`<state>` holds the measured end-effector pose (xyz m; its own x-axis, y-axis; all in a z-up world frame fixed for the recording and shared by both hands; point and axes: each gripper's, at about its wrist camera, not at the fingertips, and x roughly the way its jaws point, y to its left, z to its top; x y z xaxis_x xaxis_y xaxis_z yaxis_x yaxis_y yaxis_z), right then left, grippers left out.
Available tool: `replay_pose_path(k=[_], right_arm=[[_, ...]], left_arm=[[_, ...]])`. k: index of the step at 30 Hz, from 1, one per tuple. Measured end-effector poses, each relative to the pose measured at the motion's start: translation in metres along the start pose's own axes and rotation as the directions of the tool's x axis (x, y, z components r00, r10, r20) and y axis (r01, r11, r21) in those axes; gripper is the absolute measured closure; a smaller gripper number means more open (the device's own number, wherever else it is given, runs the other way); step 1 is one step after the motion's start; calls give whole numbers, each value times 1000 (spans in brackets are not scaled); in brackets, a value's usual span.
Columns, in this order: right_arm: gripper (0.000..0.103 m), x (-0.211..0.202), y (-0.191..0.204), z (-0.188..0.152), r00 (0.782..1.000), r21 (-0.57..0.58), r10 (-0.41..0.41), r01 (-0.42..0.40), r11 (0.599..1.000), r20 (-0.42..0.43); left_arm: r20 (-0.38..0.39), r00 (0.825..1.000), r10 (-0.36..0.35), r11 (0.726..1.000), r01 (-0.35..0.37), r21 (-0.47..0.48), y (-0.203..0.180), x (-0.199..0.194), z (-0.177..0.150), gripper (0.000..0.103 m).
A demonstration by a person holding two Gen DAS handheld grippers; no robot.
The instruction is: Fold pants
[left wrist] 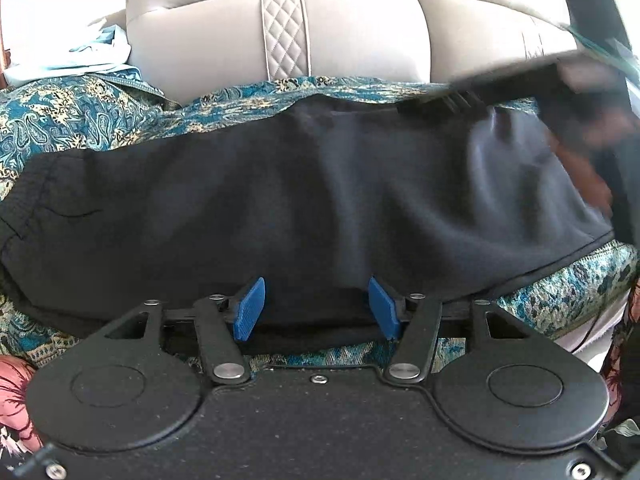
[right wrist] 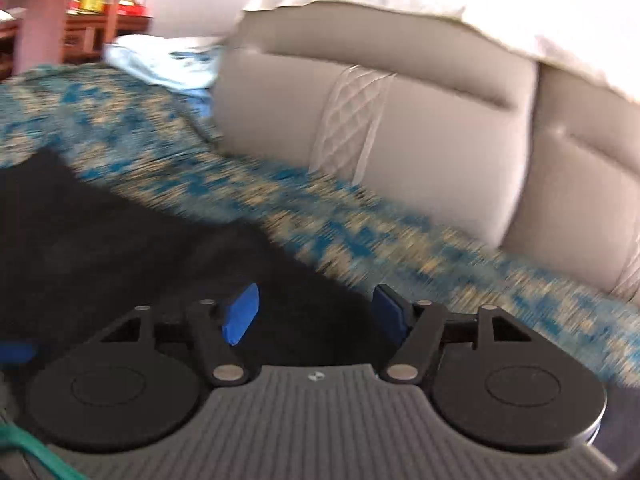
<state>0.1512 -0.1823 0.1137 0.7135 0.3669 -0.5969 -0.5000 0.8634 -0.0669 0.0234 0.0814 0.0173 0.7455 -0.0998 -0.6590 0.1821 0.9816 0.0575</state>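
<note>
Dark navy pants lie flat, stretched left to right across a teal patterned bedspread. My left gripper is open at the pants' near edge, its blue pads on either side of the cloth edge, holding nothing. In the left wrist view the right gripper shows as a blurred dark shape over the pants' far right end. In the right wrist view my right gripper is open and empty above the pants. That view is motion-blurred.
A beige padded headboard rises behind the bed and also shows in the right wrist view. Light blue cloth lies at the back left. A wooden dresser with items stands far left. Floral fabric is at the near left.
</note>
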Motion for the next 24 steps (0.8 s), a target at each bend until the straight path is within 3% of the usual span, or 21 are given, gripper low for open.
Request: replay_pose_path(k=[2,4,6,9,12,16,19,24], right_arm=[[24,-6,0,-13,998,36,52,-51,998,-33],[24,-8,-6,-25,995,75,69,-64,995,-68],[25,-7,-18,-32,994,128,55,-43,991,-94],[26,-3,-42,-34,996,233,34,-13,973,-87],[26,6,-62,-31,996,266,-17,41,963,-92],[30,18,-86,-34,988,265,-98,126,956,-117],[31,20,-111,-37,977,251,-164,194,949,-133],[30,12,-169,-53,945,260,-278,316,913,-173]], left_arm=[[-22,1000,-11,1000,10,-13,2,-1,5,48],[-18,999,-48,998,47,-46,8,0,16,55],[21,998,-59,998,60,-37,11,3,33,57],[121,992,-26,1000,25,14,3,16,65,61],[155,987,-29,999,22,45,-9,49,99,62],[133,991,11,998,-18,53,-16,102,134,64],[80,996,39,999,-42,30,-16,134,144,65],[82,995,60,998,-57,-37,-7,144,147,64]])
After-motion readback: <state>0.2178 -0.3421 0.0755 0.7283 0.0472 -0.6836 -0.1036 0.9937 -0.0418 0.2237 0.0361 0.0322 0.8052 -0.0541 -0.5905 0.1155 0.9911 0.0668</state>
